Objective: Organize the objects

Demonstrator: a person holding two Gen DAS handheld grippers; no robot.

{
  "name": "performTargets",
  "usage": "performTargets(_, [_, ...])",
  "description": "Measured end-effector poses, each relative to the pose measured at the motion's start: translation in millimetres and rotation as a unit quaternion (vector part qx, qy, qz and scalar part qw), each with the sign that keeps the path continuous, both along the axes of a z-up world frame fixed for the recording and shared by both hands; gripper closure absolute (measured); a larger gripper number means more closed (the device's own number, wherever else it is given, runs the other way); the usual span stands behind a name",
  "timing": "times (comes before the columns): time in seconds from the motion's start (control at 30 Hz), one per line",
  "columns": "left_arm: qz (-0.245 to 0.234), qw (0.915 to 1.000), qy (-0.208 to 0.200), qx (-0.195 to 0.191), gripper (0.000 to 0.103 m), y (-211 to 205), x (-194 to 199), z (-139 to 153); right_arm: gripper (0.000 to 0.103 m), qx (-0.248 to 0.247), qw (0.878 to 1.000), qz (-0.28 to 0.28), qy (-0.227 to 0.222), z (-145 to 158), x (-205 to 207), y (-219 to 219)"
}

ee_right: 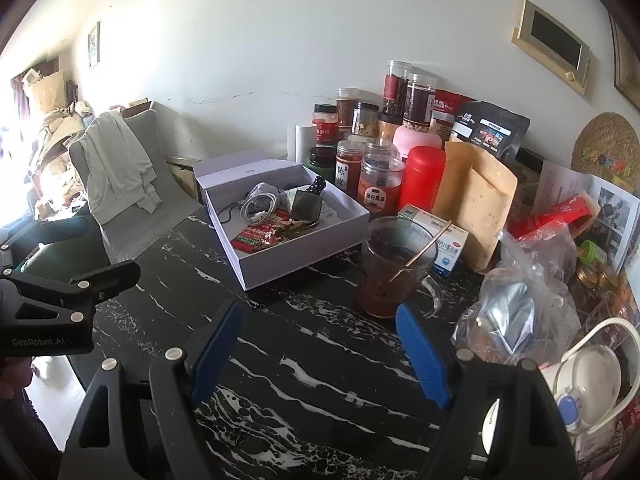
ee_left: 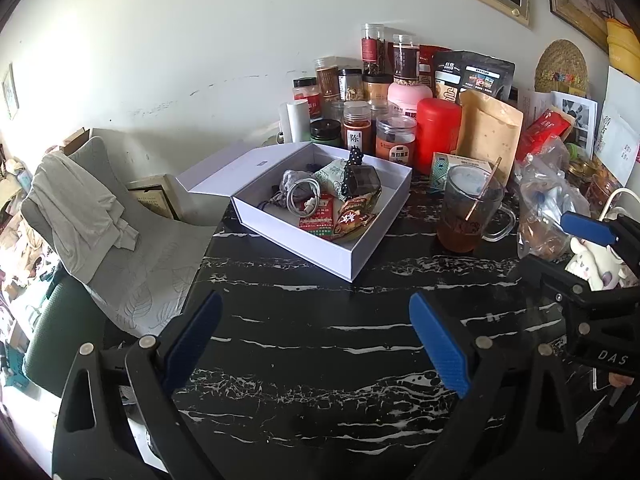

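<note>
White box [ee_left: 320, 240] seen open on black marbled table [ee_left: 304, 360] | left gripper [ee_left: 316, 344] jaws spread wide, nothing held | right gripper [ee_right: 320, 352] jaws likewise

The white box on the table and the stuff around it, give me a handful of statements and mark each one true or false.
1. The white box is open, with its lid folded back. True.
2. The box holds nothing. False: a coiled white cable and red snack packets lie inside.
3. The glass mug holds dark liquid with a thin stick leaning in it. True.
4. The left gripper is shut on the cable. False: its jaws are wide apart over the black marble table, holding nothing.
5. The red canister lies on its side. False: it stands upright among the jars.
</note>
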State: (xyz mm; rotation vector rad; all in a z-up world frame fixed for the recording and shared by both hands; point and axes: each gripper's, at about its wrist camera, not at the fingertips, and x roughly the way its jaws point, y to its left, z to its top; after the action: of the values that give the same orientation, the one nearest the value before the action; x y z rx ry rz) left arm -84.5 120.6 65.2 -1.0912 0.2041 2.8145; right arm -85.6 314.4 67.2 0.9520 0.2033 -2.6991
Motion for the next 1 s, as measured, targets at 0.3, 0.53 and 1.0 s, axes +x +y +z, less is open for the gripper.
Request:
performTargets(0.3, [0.002,1.0,-0.004,0.0,0.009,-2.3,1.7,-2.2,0.023,0.0,1.0,0.003,0.002,0.5,2.6,-1.8])
performTargets(0.53, [0.003,1.0,-0.006,-0.001,0.009,-2.4,3.9,-3.8,0.023,0.001,1.0,0.003,0.001,0.8,2.6,-2.2])
performTargets(1.0, [0.001,0.9998,-0.018,-0.004,0.009,-1.0,2.8,-10.1,0.023,0.005,1.0,0.004,0.001,0.9,2.8,-2.1])
